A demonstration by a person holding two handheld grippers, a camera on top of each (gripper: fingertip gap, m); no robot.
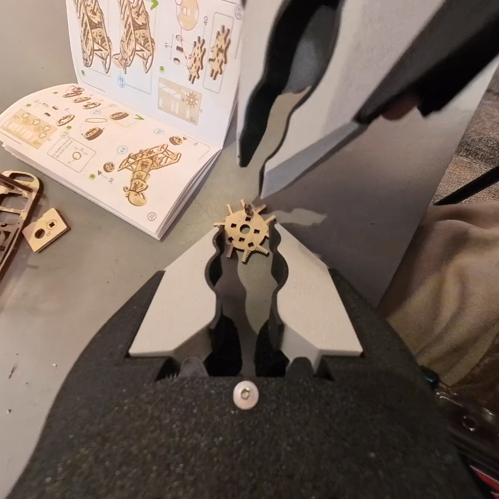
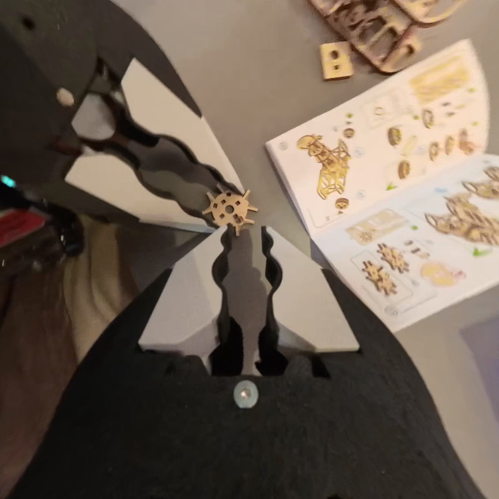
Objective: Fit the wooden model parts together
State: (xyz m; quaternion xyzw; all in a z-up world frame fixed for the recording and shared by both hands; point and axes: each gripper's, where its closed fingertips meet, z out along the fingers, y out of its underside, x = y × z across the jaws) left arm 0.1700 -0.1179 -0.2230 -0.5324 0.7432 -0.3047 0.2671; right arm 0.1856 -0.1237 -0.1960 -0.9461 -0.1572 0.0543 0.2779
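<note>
A small round wooden disc with toothed spokes is clamped by its edges between my left gripper's grey fingers, held above the grey table. A tiny dark peg stands in a slot near the disc's far edge. My right gripper comes in from above, open, with its tips just beyond the peg. In the right wrist view the disc sits in the left gripper at upper left. My right gripper is open and empty, its tips right under the disc's spokes.
An open instruction booklet lies on the table beyond the disc; it also shows in the right wrist view. A small square wooden piece and a part-built wooden frame lie beside it. Beige clothing is close by. My left and right fingertips are right by each other. Left tips and right tips are each some 15 cm from the small square wooden piece. It is also in sight in the right wrist view.
</note>
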